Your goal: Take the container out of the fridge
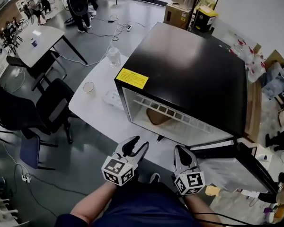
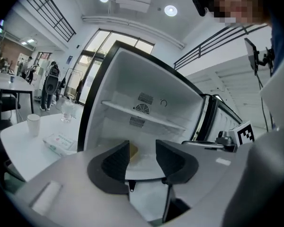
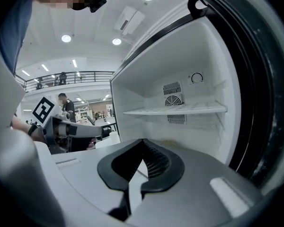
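Observation:
A black mini fridge (image 1: pixel 194 74) stands on a white table (image 1: pixel 92 105) with its door (image 1: pixel 234 168) swung open to the right. On the fridge floor lies a tan container (image 1: pixel 157 116), under a white shelf (image 2: pixel 146 115). My left gripper (image 1: pixel 135 147) hangs open in front of the opening, nothing between its jaws. In the left gripper view the container (image 2: pixel 133 150) shows through the gap of that gripper (image 2: pixel 142 149). My right gripper (image 1: pixel 181 155) is shut and empty, just outside the fridge near the door hinge side. Its closed jaws (image 3: pixel 143 144) point into the cabinet below the shelf (image 3: pixel 180 110).
A paper cup (image 1: pixel 89 87), a flat tissue pack (image 1: pixel 113 99) and a water bottle (image 1: pixel 113 56) sit on the table left of the fridge. Dark chairs (image 1: pixel 52 109) stand at the left. Cardboard boxes (image 1: pixel 176 14) are behind the fridge.

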`<state>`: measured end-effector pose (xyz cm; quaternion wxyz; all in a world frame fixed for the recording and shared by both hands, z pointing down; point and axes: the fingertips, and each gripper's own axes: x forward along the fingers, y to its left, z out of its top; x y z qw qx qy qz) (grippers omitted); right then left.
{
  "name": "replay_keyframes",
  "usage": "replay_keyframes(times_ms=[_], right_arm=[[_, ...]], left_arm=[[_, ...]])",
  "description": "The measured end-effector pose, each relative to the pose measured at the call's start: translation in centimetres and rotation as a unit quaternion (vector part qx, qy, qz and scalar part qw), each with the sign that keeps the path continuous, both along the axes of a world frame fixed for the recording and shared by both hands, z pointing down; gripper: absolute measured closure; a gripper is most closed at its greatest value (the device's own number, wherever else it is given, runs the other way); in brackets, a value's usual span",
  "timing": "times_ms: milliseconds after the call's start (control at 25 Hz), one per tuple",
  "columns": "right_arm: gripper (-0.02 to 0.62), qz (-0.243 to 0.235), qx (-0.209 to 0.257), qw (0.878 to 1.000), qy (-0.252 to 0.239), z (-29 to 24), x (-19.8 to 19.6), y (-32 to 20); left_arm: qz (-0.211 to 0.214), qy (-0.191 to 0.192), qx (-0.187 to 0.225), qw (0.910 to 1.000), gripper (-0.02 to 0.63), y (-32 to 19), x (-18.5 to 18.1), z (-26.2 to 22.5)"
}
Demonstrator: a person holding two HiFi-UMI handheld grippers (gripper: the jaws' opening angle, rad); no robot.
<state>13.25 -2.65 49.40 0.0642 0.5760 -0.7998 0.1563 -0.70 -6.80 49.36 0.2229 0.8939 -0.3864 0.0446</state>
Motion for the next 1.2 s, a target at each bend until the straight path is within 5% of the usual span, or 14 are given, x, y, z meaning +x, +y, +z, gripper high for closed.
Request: replay_keyframes(times_ms=[360,560,680,800,880,1200], right_arm=[[0.589,0.071,-0.015,0.997,0.01,0.0,-1.9,-1.8],[0.589,0.096,-0.023,0.995,0.011,0.5,-2.6,-2.2],[0.589,0.087,-0.033,0.996,0.011,1.2,-3.0,-1.9],[0.589,0.071,-0.04,0.997,0.015,1.5,-2.8,-1.7],[0.589,0.064,-0.037,0.997,0.019,1.4,-2.3,-1.7],[0.589,0.066,-0.052,0.996,0.005,1.9,0.0,-0.5]], left_arm=[[0.062,-0.003,-0.115,0.9914,0.428,-5.6,1.3,7.0],[0.054,-0.009,-0.183,0.9816,0.428,-8.0,2.1,11.3],[0.029,0.054,-0.251,0.9661,0.428,-9.0,2.8,12.9],[-0.015,0.151,-0.334,0.9302,0.428,-9.5,3.4,14.8],[-0.046,0.184,-0.359,0.9137,0.428,-9.8,3.3,15.9],[-0.112,0.207,-0.362,0.9021,0.434,-11.8,3.5,17.3]])
